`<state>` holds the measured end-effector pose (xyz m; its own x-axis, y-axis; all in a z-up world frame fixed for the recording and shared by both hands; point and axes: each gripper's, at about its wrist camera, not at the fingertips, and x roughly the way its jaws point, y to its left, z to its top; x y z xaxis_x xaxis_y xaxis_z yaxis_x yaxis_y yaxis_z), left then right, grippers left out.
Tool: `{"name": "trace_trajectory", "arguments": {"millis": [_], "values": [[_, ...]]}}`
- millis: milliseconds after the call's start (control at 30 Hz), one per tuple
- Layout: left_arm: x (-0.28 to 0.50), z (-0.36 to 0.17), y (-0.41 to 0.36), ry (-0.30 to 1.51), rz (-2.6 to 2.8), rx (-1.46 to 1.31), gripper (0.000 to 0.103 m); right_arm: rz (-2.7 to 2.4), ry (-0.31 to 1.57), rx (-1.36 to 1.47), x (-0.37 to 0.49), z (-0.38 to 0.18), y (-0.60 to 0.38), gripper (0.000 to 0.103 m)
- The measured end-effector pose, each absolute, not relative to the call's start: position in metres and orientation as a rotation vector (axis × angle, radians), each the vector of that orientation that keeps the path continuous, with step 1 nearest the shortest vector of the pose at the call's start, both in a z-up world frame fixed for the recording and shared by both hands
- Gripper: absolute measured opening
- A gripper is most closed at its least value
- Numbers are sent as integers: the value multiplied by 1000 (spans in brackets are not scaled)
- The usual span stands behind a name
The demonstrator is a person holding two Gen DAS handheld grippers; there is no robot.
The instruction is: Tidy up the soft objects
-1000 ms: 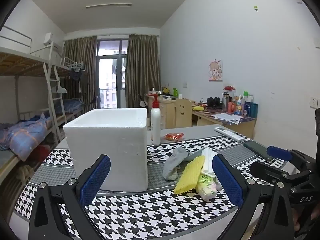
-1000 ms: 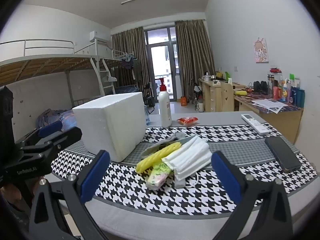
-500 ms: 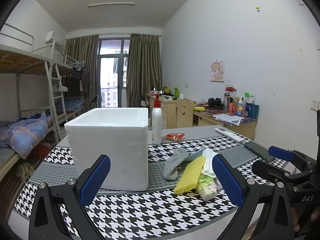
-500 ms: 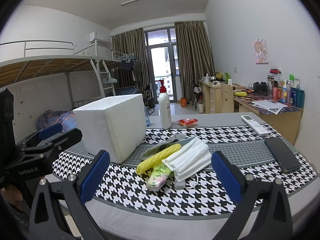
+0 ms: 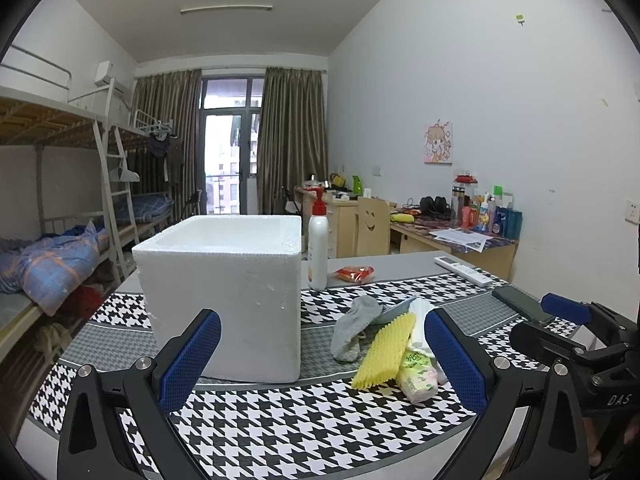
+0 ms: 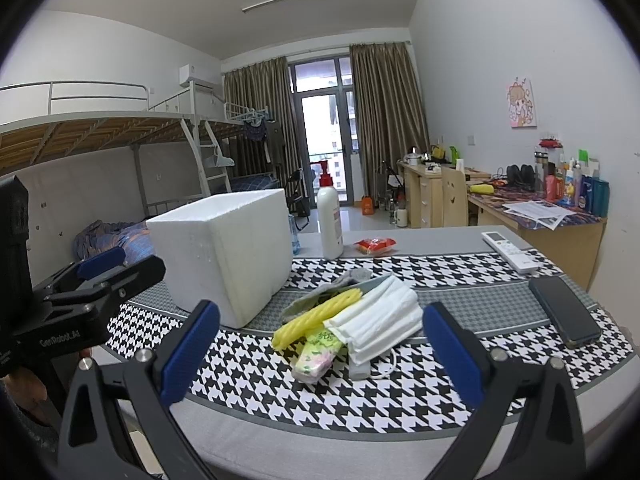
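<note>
A pile of soft things lies on the houndstooth table: a yellow ribbed sponge (image 5: 386, 352) (image 6: 316, 318), a grey sock (image 5: 354, 330) (image 6: 320, 294), a stack of white face masks (image 6: 376, 326) (image 5: 420, 322) and a small tissue pack (image 5: 416, 374) (image 6: 318, 354). An open white foam box (image 5: 228, 296) (image 6: 226, 256) stands left of the pile. My left gripper (image 5: 320, 358) is open and empty, near the table's front edge before the box and pile. My right gripper (image 6: 320, 354) is open and empty, facing the pile from the near edge.
A white pump bottle (image 5: 318, 248) (image 6: 330, 218) and a red snack packet (image 5: 354, 274) (image 6: 374, 245) sit behind the box. A remote (image 6: 508, 251) and a dark phone (image 6: 564, 312) lie at the right. Bunk beds stand left, desks at the far right.
Both views have shifted only slightly; the objects on the table lie as before and both grippers stay open.
</note>
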<state>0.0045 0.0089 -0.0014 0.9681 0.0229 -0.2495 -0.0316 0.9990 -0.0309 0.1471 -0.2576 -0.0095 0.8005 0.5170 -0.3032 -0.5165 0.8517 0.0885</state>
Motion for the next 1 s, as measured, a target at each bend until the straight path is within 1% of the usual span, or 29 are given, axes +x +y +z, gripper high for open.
{"name": "trace_trajectory", "arguments": {"millis": [600, 1000], "values": [[8, 1, 8, 245, 27, -23, 102, 556, 329, 1, 152, -8, -255, 102], [18, -1, 8, 275, 2, -18, 102, 539, 353, 5, 166, -9, -255, 102]]}}
